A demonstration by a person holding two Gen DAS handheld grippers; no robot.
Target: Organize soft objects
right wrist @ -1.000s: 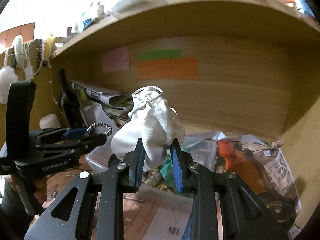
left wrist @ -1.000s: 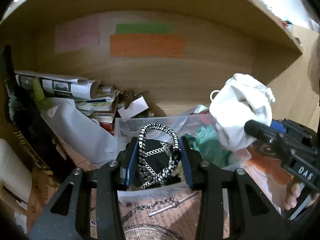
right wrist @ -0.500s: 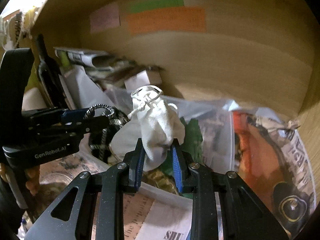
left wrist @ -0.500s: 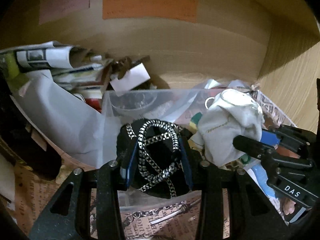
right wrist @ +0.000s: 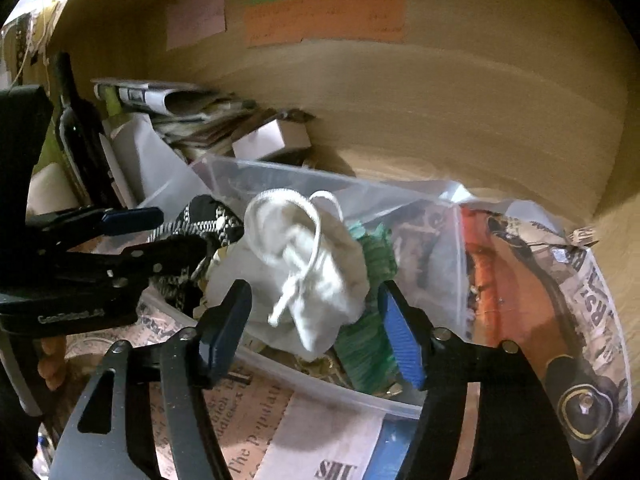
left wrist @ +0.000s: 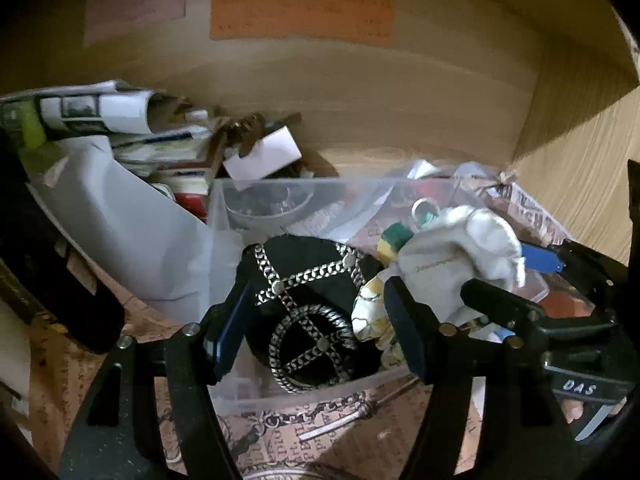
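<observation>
Holding: nothing; my left gripper [left wrist: 316, 336] gapes around the black pouch [left wrist: 308, 304].
Right gripper [right wrist: 316, 320]: spread wide, white bag [right wrist: 308, 276] loose in the bin [right wrist: 320, 388].

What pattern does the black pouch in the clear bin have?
Silver chain lines crossing with studs on the black pouch, clearest in the left wrist view.

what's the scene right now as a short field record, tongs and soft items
left tongs: open, around the black chain-trimmed item
right tongs: open, white drawstring pouch between the fingers, released
container: clear plastic bin, both items in it
also in bin: green fabric
setting: wooden shelf with coloured paper notes on the back wall
</observation>
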